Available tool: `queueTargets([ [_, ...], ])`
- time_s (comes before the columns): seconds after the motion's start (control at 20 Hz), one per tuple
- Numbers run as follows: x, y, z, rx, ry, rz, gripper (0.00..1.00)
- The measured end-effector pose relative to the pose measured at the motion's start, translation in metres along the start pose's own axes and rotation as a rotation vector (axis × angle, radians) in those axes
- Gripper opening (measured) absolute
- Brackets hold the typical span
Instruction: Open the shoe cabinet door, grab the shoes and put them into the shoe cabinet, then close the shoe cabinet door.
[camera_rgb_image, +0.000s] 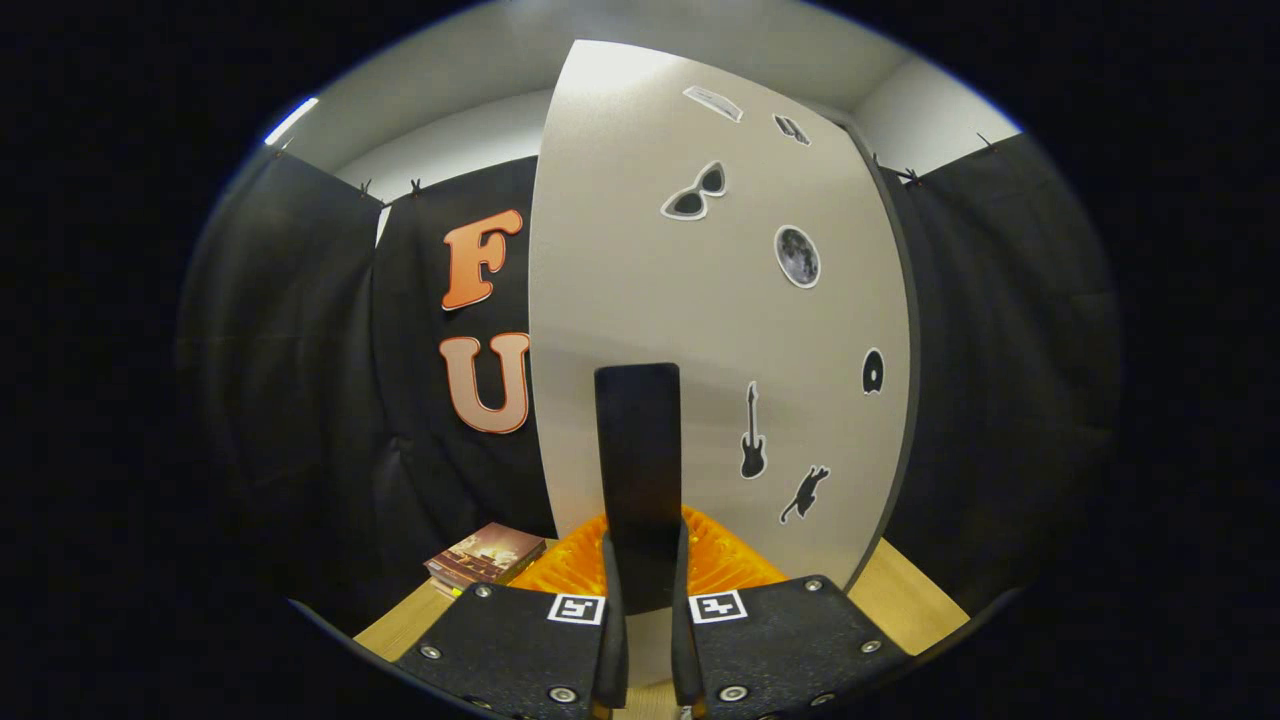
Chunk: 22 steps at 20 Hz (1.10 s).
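The shoe cabinet door (700, 330) is a tall pale panel with several stickers, standing right in front of me. A black upright handle (637, 440) sticks out from its lower middle. My gripper (645, 548) is shut on the lower end of this handle, one finger pressing each side. Just beyond the fingers, at the foot of the door, lies an orange ribbed thing (725, 565); I cannot tell whether it is a shoe. The cabinet's inside is hidden behind the door.
A wooden surface (905, 600) runs under the door and the fingers. A small stack of books (483, 556) lies on it to the left of the orange thing. Black cloth walls close in on both sides.
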<state>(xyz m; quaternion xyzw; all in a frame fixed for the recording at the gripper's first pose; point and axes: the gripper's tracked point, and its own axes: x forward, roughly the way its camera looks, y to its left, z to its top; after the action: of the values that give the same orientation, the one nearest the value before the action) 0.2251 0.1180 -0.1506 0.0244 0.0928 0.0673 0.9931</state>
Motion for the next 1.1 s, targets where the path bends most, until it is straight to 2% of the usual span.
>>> queueTargets([
  [0.65, -0.094, -0.092, -0.006, 0.01, 0.014, -0.129, 0.15],
  [0.9, -0.116, -0.131, -0.008, 0.014, 0.013, -0.153, 0.14],
  [1.1, -0.127, -0.162, -0.009, 0.028, 0.024, -0.138, 0.14],
])
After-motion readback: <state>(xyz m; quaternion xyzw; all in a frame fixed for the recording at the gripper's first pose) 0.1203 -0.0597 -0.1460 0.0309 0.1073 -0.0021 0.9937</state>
